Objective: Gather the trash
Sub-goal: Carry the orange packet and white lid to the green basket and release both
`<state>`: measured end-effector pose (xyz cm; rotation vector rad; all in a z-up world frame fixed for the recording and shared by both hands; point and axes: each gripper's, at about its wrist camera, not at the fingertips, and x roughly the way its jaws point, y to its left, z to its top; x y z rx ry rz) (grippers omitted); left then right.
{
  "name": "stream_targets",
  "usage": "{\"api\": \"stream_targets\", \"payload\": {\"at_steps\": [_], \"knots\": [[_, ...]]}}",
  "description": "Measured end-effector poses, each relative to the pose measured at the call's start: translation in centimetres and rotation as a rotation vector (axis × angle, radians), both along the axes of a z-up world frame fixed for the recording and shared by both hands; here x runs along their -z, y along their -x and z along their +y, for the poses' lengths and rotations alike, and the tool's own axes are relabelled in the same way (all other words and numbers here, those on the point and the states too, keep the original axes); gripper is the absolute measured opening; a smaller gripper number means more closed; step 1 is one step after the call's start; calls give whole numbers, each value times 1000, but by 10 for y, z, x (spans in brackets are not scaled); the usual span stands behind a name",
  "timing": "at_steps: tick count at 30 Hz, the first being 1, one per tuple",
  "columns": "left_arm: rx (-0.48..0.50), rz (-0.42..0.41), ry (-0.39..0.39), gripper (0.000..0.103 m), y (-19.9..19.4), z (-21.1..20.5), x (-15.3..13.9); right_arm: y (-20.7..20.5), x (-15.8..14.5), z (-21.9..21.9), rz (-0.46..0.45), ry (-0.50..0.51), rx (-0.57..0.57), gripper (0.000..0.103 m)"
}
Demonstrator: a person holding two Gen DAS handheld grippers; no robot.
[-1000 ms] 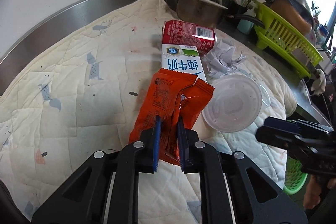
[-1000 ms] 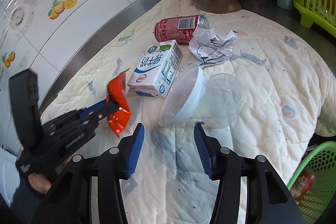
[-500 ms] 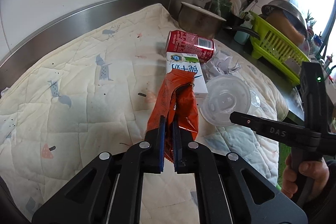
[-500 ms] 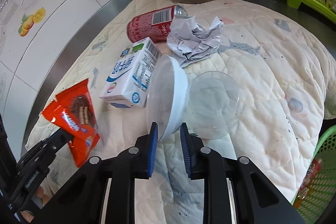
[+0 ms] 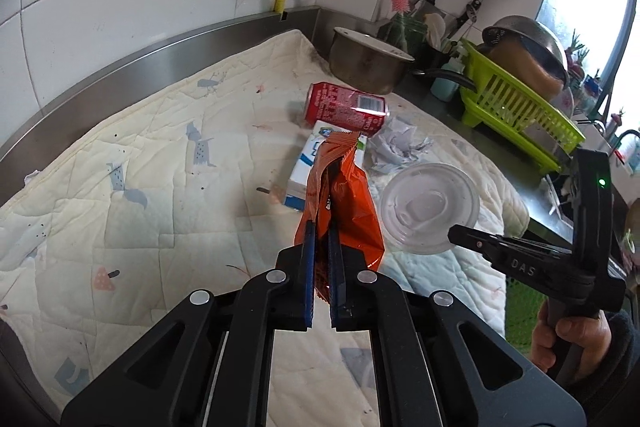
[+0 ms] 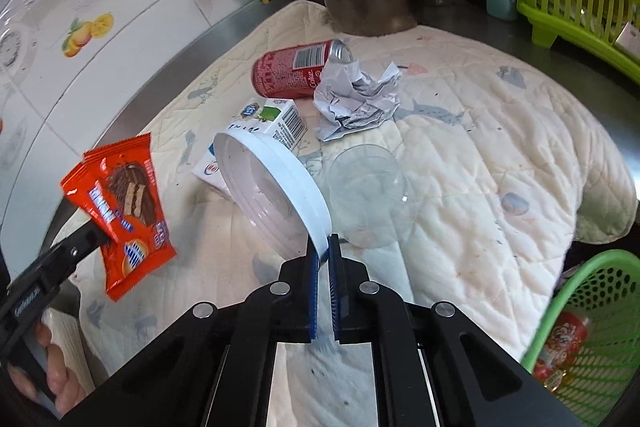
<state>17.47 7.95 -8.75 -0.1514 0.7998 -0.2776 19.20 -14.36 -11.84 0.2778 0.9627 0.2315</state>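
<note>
Left view: the left gripper [image 5: 321, 243] pinches the orange snack wrapper [image 5: 340, 211] above the quilted cream mat [image 5: 160, 163]; steel wall at 11 o'clock.

Right view: the right gripper [image 6: 323, 255] pinches the round white plastic lid [image 6: 280, 183]; green mesh basket [image 6: 592, 315] at 4 o'clock, past the mat's edge.

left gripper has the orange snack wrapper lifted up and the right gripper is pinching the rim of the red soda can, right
Not quite. The right gripper is pinching the rim of the white round plastic lid, not the red soda can, which lies untouched on the quilted cloth, as the right wrist view shows. The left gripper does have the orange snack wrapper lifted up.
</note>
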Motion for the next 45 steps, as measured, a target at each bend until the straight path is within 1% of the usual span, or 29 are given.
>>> {"api": "stream_targets", "payload": {"at_steps": [4,6,9,11,17,18,21,23,26,28,29,31,33,37,38,39,41,45], "knots": [[44,-12,0,4,11,-18,-8,29,-14,-19,-36,24,-9,5],[72,-17,-1,4,16,-30,-12,49,-20,-37,-45,37,2,5],[125,-26,1,4,25,-54,-17,75,-22,-65,-47,74,41,5],[171,-28,11,4,31,-74,-20,97,-19,-90,-42,118,86,5],[324,-16,29,4,50,-143,-19,150,6,-163,33,212,238,5],[350,-12,31,4,53,-155,-18,158,13,-177,59,225,268,5],[426,2,32,4,63,-191,-13,175,33,-208,125,230,333,5],[473,13,26,4,70,-216,-9,186,42,-222,149,229,355,5],[524,32,15,4,78,-244,-2,198,53,-236,179,215,381,8],[555,48,8,4,82,-262,4,205,55,-243,185,219,401,15],[565,56,0,4,84,-269,7,208,54,-245,185,215,406,21],[588,73,-6,4,87,-283,13,214,51,-249,177,211,419,24],[608,92,-9,4,88,-294,20,221,46,-253,163,203,432,32],[641,134,-28,5,93,-315,34,232,29,-258,125,200,457,36],[646,141,-36,6,93,-319,36,235,25,-261,118,198,463,40],[653,153,-42,8,94,-322,39,238,22,-262,112,196,467,41],[650,169,-64,9,95,-329,46,244,16,-264,95,192,477,42],[656,198,-66,11,97,-335,53,248,11,-266,80,175,487,43]]}}
